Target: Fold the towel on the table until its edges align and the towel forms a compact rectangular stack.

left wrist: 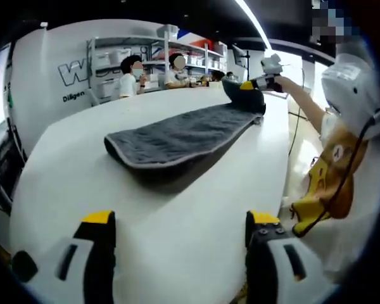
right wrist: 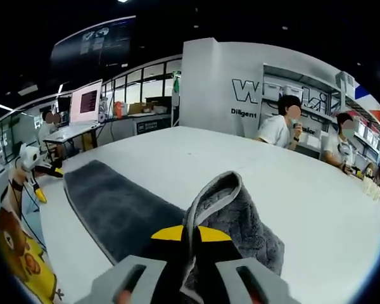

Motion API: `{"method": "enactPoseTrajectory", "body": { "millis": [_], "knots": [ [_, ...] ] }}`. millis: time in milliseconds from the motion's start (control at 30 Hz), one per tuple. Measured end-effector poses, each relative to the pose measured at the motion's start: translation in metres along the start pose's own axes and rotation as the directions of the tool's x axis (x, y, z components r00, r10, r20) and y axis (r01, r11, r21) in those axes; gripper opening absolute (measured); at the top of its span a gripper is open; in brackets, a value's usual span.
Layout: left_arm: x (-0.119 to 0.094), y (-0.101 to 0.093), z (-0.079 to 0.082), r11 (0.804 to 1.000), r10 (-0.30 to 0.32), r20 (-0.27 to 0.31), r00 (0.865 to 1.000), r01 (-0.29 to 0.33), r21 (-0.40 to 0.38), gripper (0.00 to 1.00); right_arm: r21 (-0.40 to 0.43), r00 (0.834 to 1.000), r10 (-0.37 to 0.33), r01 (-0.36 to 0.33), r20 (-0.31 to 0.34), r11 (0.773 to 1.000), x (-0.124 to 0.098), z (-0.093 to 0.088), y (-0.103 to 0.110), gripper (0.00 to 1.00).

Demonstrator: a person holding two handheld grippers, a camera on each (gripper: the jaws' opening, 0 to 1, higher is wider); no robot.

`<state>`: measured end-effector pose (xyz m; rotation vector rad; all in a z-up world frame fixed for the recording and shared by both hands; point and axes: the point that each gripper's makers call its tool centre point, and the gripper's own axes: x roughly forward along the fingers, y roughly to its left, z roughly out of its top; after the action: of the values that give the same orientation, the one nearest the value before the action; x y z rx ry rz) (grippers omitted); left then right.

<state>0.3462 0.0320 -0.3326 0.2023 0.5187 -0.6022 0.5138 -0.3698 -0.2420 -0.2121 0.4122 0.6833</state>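
Grey towel (left wrist: 177,138) stretched long across white table (left wrist: 145,253), mid-frame in left gripper view; near end rounded, with pale piping, far end lifted and bunched at upper right. Right gripper (left wrist: 266,81) there, clamped on that far corner. In right gripper view, towel fold (right wrist: 231,212) rising between closed jaws at bottom centre, remainder lying flat toward left. Left gripper (left wrist: 177,244) at bottom of its view, jaws spread wide, holding nothing, well short of towel. Bare tabletop all round; table edge at right.
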Motion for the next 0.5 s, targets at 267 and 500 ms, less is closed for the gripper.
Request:
{"method": "enactPoseTrajectory", "body": {
  "millis": [267,500],
  "knots": [
    [-0.002,0.002,-0.002,1.000,0.002,0.004,1.000,-0.002,-0.005,0.89,-0.009,1.000,0.021,-0.021,0.001,1.000,0.007,0.005,0.010,0.06],
    [-0.002,0.003,-0.003,1.000,0.001,0.007,1.000,-0.001,-0.008,0.89,-0.021,0.998,0.055,-0.054,0.007,0.998,0.016,0.011,0.025,0.06]
  ]
}}
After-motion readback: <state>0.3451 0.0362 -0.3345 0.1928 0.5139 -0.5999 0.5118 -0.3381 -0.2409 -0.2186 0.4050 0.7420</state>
